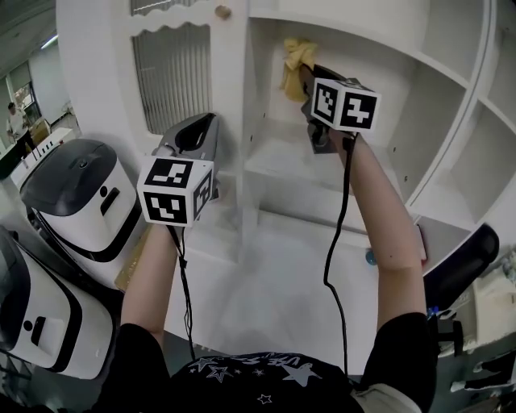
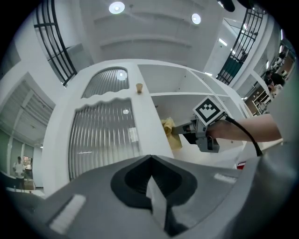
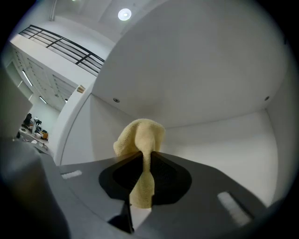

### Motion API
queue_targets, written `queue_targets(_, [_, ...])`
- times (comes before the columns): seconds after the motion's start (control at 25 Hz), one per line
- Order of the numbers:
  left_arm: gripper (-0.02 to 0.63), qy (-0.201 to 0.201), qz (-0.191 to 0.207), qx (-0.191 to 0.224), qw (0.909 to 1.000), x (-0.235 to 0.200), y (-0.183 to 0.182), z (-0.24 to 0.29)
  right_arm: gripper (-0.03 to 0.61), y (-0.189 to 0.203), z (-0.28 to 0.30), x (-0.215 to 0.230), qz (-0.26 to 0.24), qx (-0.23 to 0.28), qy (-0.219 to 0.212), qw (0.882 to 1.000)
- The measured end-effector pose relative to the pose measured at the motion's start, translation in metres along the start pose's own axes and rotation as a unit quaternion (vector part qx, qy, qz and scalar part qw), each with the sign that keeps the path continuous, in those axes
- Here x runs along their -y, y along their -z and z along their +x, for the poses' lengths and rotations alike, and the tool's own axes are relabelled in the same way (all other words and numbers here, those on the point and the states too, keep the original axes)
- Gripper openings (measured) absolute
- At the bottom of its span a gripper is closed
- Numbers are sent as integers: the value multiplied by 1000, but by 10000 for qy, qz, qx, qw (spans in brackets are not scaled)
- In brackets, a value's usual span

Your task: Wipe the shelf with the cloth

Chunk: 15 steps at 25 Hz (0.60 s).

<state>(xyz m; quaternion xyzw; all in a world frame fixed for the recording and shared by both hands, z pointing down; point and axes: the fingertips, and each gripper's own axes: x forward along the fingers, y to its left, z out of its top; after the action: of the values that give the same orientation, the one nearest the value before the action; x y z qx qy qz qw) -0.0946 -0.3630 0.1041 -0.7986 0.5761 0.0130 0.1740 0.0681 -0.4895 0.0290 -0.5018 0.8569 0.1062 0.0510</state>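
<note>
A yellow cloth (image 1: 294, 63) hangs bunched in the upper compartment of the white shelf unit (image 1: 282, 157). My right gripper (image 1: 306, 79) is shut on it, raised inside that compartment. In the right gripper view the cloth (image 3: 140, 135) sticks up between the closed jaws, in front of the white back wall (image 3: 210, 79). My left gripper (image 1: 208, 127) is shut with nothing in it, held lower beside the cabinet's post. The left gripper view shows its jaws closed (image 2: 150, 159), with the cloth (image 2: 170, 132) and the right gripper (image 2: 184, 129) beyond.
A ribbed glass door (image 1: 171, 74) with a wooden knob (image 1: 222, 12) stands left of the open compartment. Two white rounded machines (image 1: 81, 193) (image 1: 40, 319) sit at the left. A black chair (image 1: 461, 266) is at the right. More shelf bays (image 1: 476, 153) lie to the right.
</note>
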Motion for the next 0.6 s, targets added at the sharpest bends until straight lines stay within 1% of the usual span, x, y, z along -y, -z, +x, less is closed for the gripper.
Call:
queue_targets(0.28, [0, -159, -48, -12, 9999, -14, -1, 5, 76, -8, 57, 19, -238, -9, 158, 9996])
queue_targets(0.44, [0, -224, -55, -50, 9997, -19, 2, 5, 76, -11, 79, 21, -322, -17, 141, 9994])
queue_targets(0.6, [0, -301, -119, -128, 9994, -22, 9, 3, 75, -10, 93, 24, -299, -47, 193, 9994])
